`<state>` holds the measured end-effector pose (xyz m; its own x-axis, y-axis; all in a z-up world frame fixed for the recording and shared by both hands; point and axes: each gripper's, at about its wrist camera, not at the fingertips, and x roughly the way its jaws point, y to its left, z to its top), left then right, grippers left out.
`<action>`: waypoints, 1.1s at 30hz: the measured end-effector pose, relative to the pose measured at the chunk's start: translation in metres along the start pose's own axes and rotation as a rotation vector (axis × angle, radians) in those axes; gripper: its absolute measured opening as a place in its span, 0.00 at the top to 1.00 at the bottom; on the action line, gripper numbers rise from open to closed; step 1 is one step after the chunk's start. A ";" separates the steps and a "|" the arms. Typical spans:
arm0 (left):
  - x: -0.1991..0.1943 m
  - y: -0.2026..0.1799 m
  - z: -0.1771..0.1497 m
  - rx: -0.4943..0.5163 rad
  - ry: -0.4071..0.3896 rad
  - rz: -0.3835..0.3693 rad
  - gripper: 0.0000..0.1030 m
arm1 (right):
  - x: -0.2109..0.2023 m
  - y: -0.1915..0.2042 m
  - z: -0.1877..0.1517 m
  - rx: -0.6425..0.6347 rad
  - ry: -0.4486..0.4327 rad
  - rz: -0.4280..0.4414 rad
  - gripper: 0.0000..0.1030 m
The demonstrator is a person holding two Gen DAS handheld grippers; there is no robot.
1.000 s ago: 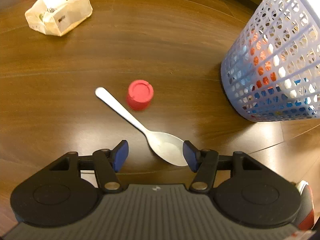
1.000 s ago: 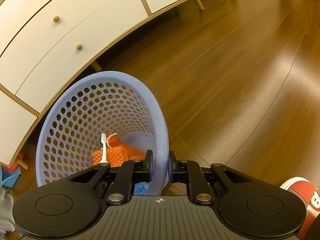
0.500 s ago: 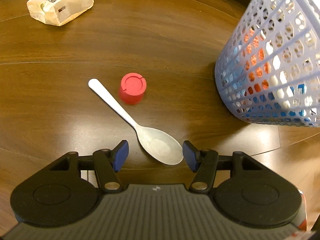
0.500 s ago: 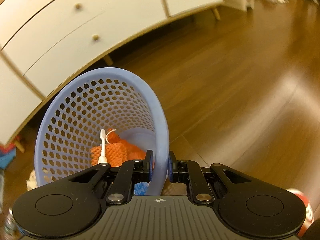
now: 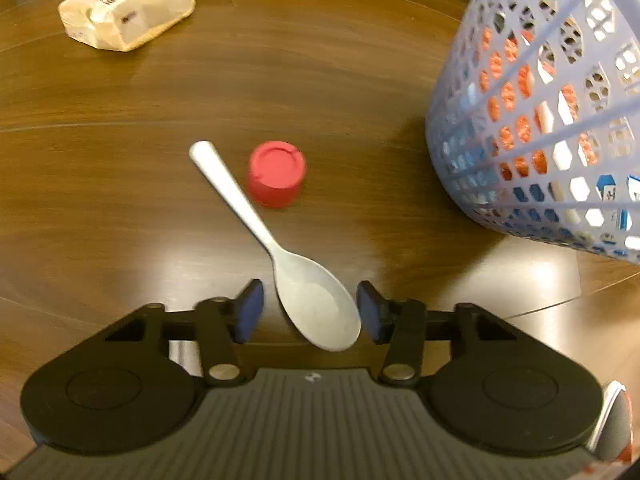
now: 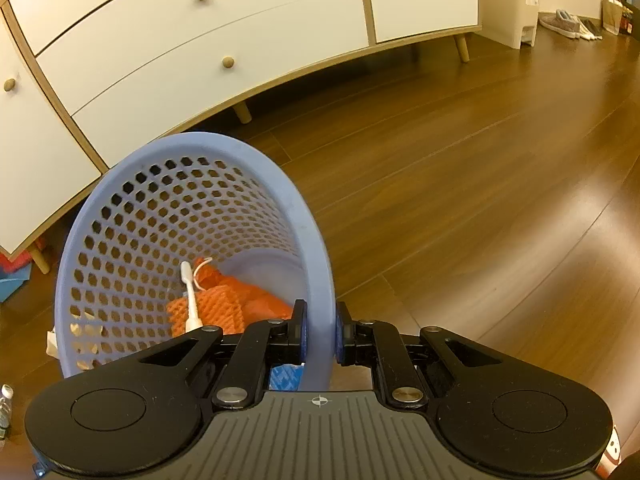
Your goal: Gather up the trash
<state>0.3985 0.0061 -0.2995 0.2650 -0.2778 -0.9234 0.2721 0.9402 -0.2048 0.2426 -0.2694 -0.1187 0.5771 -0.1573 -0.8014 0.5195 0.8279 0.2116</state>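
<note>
Since a second ago the left gripper (image 5: 310, 310) has crept forward over the dark wooden floor (image 5: 120, 168), so the spoon bowl now sits between its blue fingertips (image 5: 250, 308), and the basket has swung closer on the right; in the right wrist view the cabinet has slid across the background as the basket tilted.

Left wrist view, from left to right: a crumpled beige paper bag (image 5: 126, 6) lies at about 10 o'clock, well apart from everything else. Nearer the middle, a metal spoon (image 5: 280, 256) lies flat, handle pointing to 11 o'clock, bowl toward 5 o'clock. A small red cap (image 5: 277, 174) stands just beside the handle, on its right. The left gripper's jaws stand wide apart on either side of the spoon bowl, gripping nothing. At 2 o'clock the pale blue mesh basket (image 5: 540, 120) leans, with orange, white and blue trash visible through its holes.

Right wrist view, from left to right: a white drawer cabinet (image 6: 180, 52) with round wooden knobs fills 10 to 12 o'clock. Below it the basket's mouth faces the camera, holding orange netting (image 6: 224, 304) and a white stick-like item (image 6: 191, 296). The right gripper (image 6: 320, 338) is clamped on the basket's rim, one pad inside the wall and one outside
</note>
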 end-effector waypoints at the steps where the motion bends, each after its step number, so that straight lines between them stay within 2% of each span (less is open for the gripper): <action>1: -0.001 0.003 0.000 0.002 0.001 -0.002 0.64 | 0.000 -0.001 0.000 0.000 0.000 0.000 0.91; 7: -0.009 0.020 -0.003 0.022 -0.007 0.021 0.73 | 0.000 0.000 0.001 -0.004 -0.001 0.000 0.91; 14: -0.017 0.036 -0.009 0.072 -0.022 0.039 0.74 | 0.000 0.006 -0.002 -0.009 -0.006 -0.009 0.91; 19: -0.031 0.046 -0.015 0.078 -0.076 0.002 0.74 | 0.003 0.008 -0.004 -0.022 -0.011 -0.013 0.91; 27: -0.047 0.049 -0.014 0.107 -0.126 -0.006 0.75 | 0.010 0.009 -0.004 -0.041 -0.025 -0.024 0.91; 28: -0.051 0.049 -0.014 0.110 -0.136 -0.007 0.94 | 0.010 0.009 -0.004 -0.043 -0.027 -0.025 0.91; 29: -0.051 0.050 -0.011 0.112 -0.133 -0.023 1.00 | 0.011 0.009 -0.004 -0.045 -0.028 -0.026 0.91; 31: -0.058 0.052 -0.008 0.096 -0.144 -0.037 1.00 | 0.012 0.010 -0.004 -0.045 -0.029 -0.028 0.91; 33: -0.063 0.049 -0.006 0.129 -0.160 -0.031 1.00 | 0.013 0.009 -0.004 -0.044 -0.029 -0.030 0.91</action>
<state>0.3894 0.0709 -0.2529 0.3953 -0.3439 -0.8518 0.3956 0.9006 -0.1800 0.2526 -0.2621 -0.1298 0.5801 -0.1980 -0.7901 0.5094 0.8451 0.1621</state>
